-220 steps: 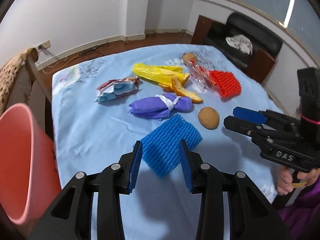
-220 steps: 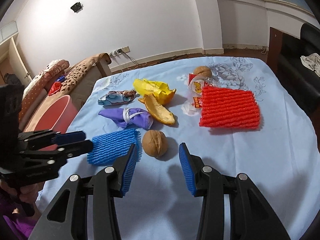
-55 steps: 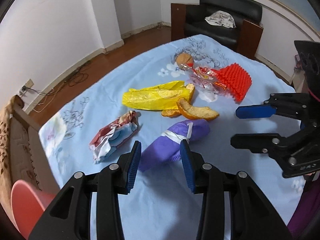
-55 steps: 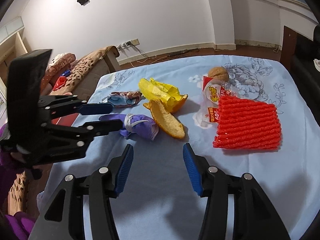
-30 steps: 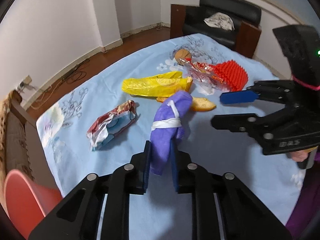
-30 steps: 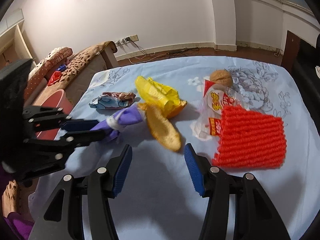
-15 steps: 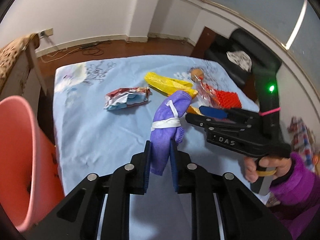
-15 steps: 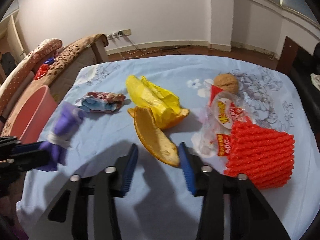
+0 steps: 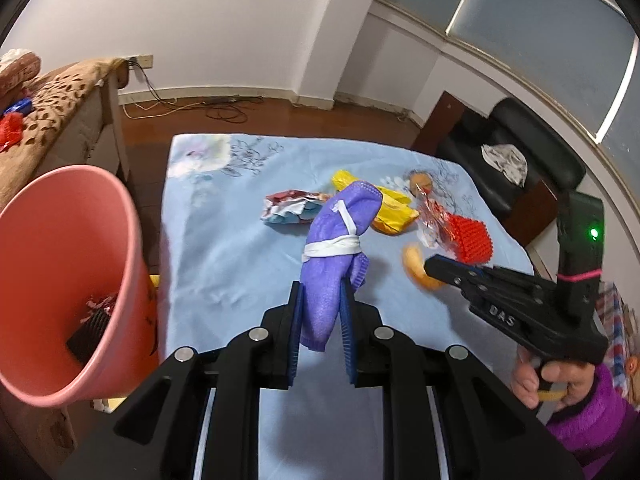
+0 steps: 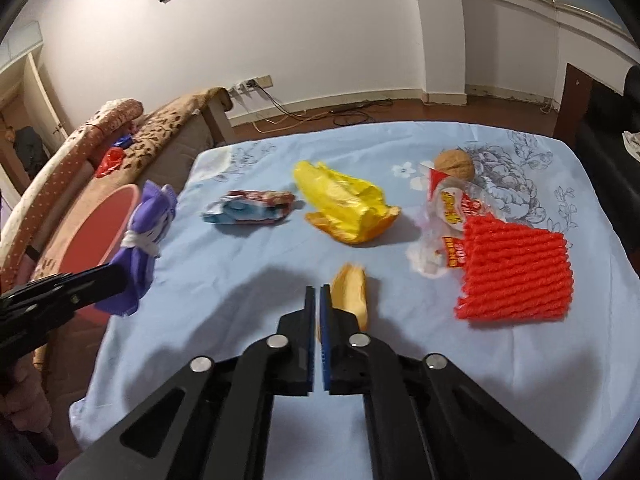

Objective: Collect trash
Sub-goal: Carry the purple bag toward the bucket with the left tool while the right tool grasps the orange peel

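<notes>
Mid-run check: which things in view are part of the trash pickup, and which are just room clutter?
Job:
purple bundle in left tongs
orange peel at right tongs
yellow bag
crumpled wrapper
red foam net
walnut
pink bin

Lying about:
black armchair
patterned sofa

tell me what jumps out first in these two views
The purple cloth, tied with a white strip, sticks up from the left gripper, beside the pink bin at the table edge. The right gripper has just closed on the orange peel, with bright red foam netting to its right.
</notes>
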`<state>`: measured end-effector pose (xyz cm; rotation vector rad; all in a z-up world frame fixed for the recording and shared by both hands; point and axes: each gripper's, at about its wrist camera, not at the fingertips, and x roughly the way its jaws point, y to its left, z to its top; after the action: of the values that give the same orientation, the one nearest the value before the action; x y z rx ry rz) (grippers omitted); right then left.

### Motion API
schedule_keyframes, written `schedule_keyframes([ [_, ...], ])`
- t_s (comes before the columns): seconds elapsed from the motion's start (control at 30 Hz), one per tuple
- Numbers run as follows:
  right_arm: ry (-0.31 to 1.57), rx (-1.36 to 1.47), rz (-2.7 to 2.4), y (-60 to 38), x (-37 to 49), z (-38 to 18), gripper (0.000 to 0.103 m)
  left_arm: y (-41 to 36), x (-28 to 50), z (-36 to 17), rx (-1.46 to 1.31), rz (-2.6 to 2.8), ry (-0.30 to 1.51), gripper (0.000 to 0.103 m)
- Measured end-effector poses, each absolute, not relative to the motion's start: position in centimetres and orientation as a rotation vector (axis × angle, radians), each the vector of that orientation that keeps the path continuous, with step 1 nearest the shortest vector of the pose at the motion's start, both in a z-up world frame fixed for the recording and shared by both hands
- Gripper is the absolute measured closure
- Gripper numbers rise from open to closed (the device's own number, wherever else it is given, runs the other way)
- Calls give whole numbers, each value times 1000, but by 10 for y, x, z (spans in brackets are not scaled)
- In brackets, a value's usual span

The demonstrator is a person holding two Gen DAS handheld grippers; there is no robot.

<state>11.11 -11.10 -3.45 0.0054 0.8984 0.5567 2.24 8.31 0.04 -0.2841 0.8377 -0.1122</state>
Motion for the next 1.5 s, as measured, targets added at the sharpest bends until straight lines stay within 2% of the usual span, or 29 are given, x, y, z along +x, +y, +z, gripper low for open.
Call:
schedule_keyframes([
  [0.47, 817, 1, 533, -123, 81, -8, 103, 101, -6, 9, -324, -83, 783, 86],
  [0.5, 823, -7, 523, -124, 82, -11, 96, 101, -6, 8, -326, -85, 786, 86],
  [0.53, 835, -13, 513, -126, 83, -14, 80, 102, -5, 7, -328, -85, 788, 86],
  [0.6, 857, -10, 509, -129, 85, -22, 59, 101, -3, 5, -330, -91, 798, 85],
  [0.63, 857, -11, 507, -129, 85, -25, 59, 101, -3, 4, -328, -92, 800, 85],
  [0.9, 923, -54, 474, -127, 102, -52, 60, 99, 4, -2, -326, -97, 820, 85],
  [1.03, 973, -39, 471, -127, 109, -60, 87, 98, 8, -6, -331, -100, 830, 85],
  [1.1, 983, -42, 471, -126, 109, -62, 95, 98, 8, -6, -330, -104, 830, 85],
  [1.5, 875, -33, 559, -87, 90, -19, 97, 116, -4, 4, -359, -52, 767, 85],
])
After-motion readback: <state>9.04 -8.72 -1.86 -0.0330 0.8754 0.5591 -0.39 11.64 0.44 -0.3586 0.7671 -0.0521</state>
